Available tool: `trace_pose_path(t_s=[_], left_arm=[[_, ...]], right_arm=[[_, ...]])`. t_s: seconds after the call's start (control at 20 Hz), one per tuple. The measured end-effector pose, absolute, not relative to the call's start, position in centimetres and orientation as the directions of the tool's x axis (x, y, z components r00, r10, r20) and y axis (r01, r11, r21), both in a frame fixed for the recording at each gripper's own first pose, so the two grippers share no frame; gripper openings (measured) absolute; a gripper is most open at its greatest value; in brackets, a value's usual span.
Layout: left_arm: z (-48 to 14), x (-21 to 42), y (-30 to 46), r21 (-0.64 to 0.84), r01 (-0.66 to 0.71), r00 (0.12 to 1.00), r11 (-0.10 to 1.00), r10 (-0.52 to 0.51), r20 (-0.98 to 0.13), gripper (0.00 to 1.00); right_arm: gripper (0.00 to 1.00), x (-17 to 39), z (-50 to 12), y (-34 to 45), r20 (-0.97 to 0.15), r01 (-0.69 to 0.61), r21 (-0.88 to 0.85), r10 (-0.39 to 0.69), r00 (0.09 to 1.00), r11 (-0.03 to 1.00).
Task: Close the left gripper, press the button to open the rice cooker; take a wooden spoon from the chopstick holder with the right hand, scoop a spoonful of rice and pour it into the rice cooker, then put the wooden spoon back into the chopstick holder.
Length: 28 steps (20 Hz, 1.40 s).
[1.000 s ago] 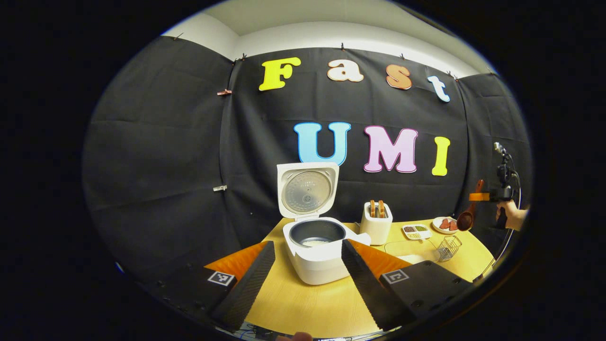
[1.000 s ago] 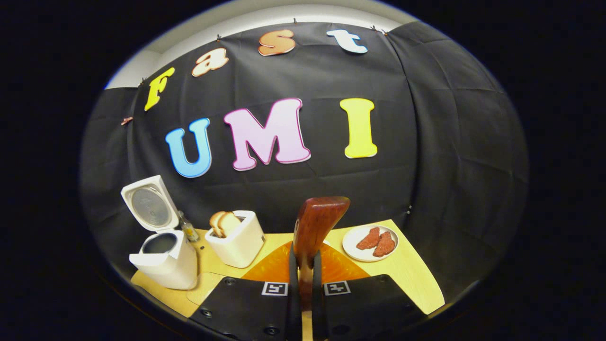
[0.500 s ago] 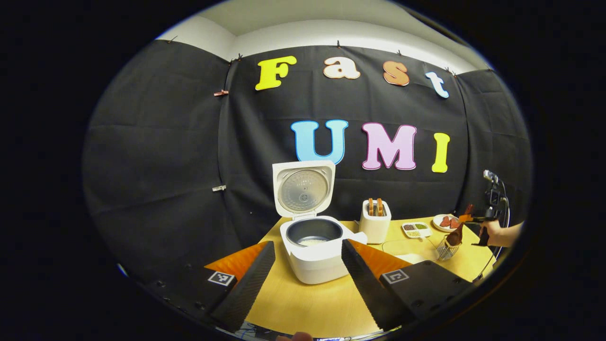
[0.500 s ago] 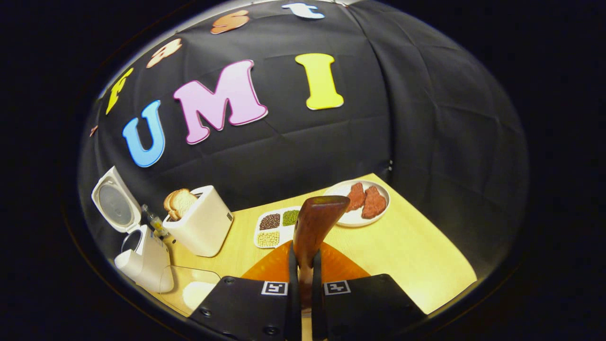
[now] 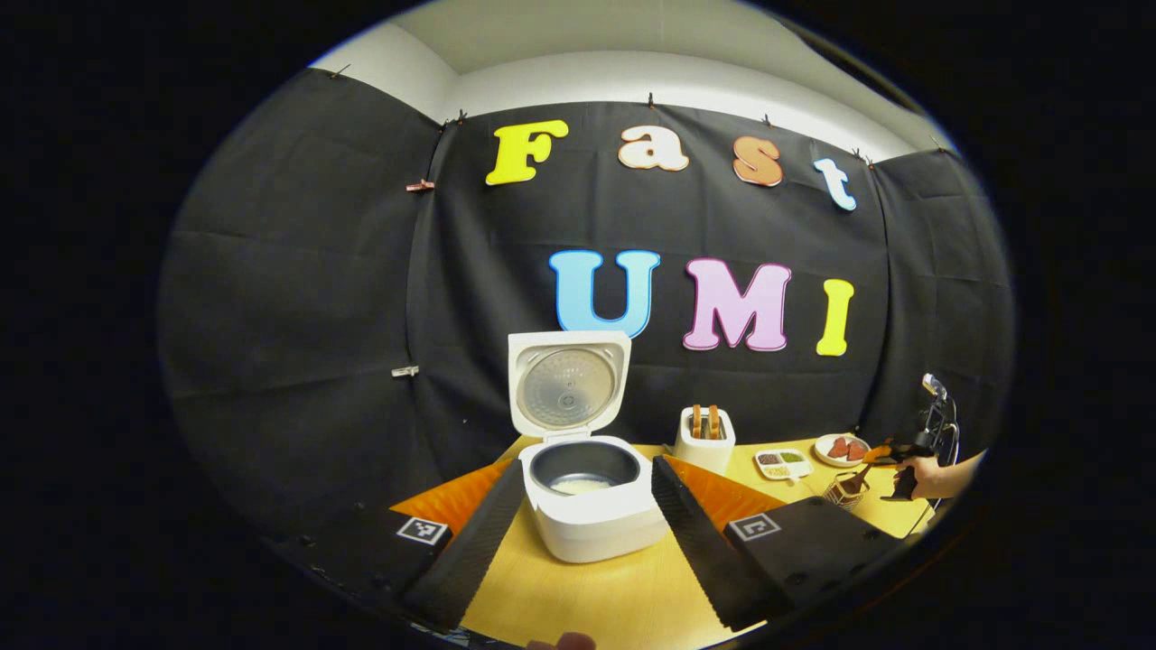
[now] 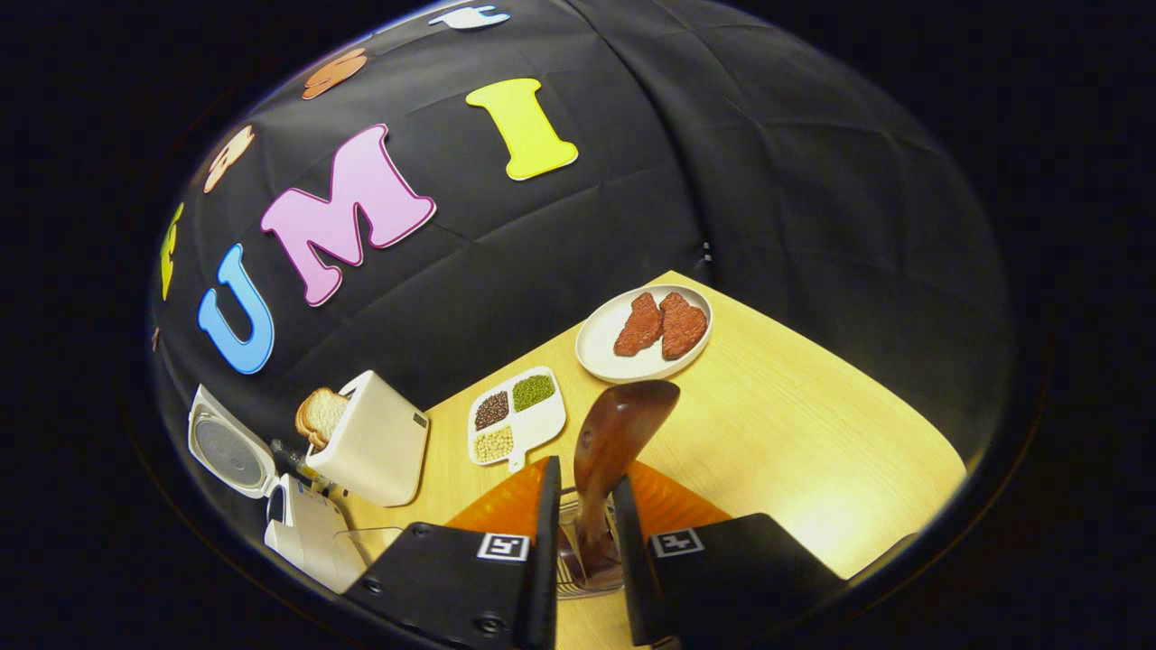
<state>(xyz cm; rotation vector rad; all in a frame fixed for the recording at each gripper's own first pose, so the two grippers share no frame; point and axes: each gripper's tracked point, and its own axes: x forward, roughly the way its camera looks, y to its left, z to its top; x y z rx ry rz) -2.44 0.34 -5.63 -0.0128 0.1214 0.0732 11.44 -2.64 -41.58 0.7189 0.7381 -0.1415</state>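
The white rice cooker [image 5: 596, 528] stands with its lid [image 5: 564, 384] up and some rice [image 5: 581, 486] in the pot. My left gripper [image 5: 587, 463] is open, a finger on each side of the cooker and short of it. At the far right a hand holds my right gripper [image 5: 880, 453] over the wire chopstick holder [image 5: 844, 490]. In the right gripper view the wooden spoon [image 6: 623, 424] stands handle-up in the chopstick holder [image 6: 567, 578]. My right gripper [image 6: 585, 471] is open around the handle, with small gaps on both sides.
On the wooden table [image 6: 795, 433] stand a white toaster [image 6: 375, 442] with bread, a divided dish [image 6: 517, 415] of beans and a plate [image 6: 601, 348] with two meat pieces. A clear tray [image 6: 375, 542] lies beside the cooker [image 6: 307, 533].
My right gripper came down with the spoon, set it in the chopstick holder, and its fingers parted off the handle. My left gripper drew back slightly from the cooker.
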Motion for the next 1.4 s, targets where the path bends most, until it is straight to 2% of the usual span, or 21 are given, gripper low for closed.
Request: trace_pose_path(t_s=[0.05,0.1,0.15,0.2,0.25,0.4,0.55,0.7,0.85,1.1,1.3,1.4], left_arm=[[-5.0,-2.1,0.2,-0.015,-0.069,0.992,0.997,0.067,-0.103,0.97],[-4.5,-1.8,0.1,-0.02,-0.069,0.994,0.997,0.067,-0.086,0.97],[-3.9,-1.4,0.0,-0.022,-0.071,0.995,0.997,0.069,-0.068,0.97],[-3.3,-1.0,-0.1,-0.023,-0.072,0.996,0.997,0.071,-0.05,0.97],[-2.6,-0.6,-0.1,-0.021,-0.075,0.997,0.997,0.074,-0.034,0.97],[0.0,0.9,0.0,-0.025,-0.071,0.997,0.997,0.071,0.015,0.97],[3.1,2.8,0.4,-0.098,-0.061,0.996,0.993,0.067,0.065,0.97],[7.3,5.5,1.5,-0.175,-0.056,0.99,0.983,0.078,0.121,0.95],[11.5,8.7,3.1,-0.19,-0.063,0.981,0.98,0.096,0.169,0.95],[16.8,13.2,5.2,-0.085,-0.095,0.967,0.992,0.112,0.229,0.95],[17.9,16.7,5.3,0.046,-0.101,0.968,0.994,0.087,0.235,0.94],[17.5,18.7,5.1,0.064,-0.091,0.971,0.994,0.074,0.227,0.94]], right_arm=[[0.51,11.0,-41.0,-3.0,-0.655,0.351,0.542,0.122,0.746,0.764],[0.59,10.2,-40.3,-3.4,-0.651,0.34,0.533,0.118,0.75,0.775],[0.63,9.5,-39.6,-3.8,-0.646,0.329,0.521,0.112,0.755,0.788],[0.75,8.4,-39.1,-4.3,-0.645,0.316,0.502,0.106,0.757,0.805],[0.98,7.4,-38.0,-5.1,-0.639,0.301,0.48,0.094,0.763,0.824],[0.97,4.4,-34.8,-6.8,-0.611,0.242,0.413,0.069,0.789,0.878],[0.98,1.5,-31.1,-7.5,-0.574,0.173,0.352,0.067,0.816,0.92],[0.98,-0.7,-27.3,-7.7,-0.532,0.125,0.336,0.078,0.843,0.934],[0.98,-1.8,-23.2,-7.5,-0.477,0.109,0.373,0.089,0.875,0.922],[0.98,-3.4,-18.6,-6.7,-0.406,0.052,0.432,0.142,0.903,0.9],[0.98,-4.8,-15.9,-6.0,-0.362,0.025,0.487,0.175,0.916,0.873],[0.98,-5.4,-15.7,-5.9,-0.359,0.019,0.475,0.174,0.917,0.88]])
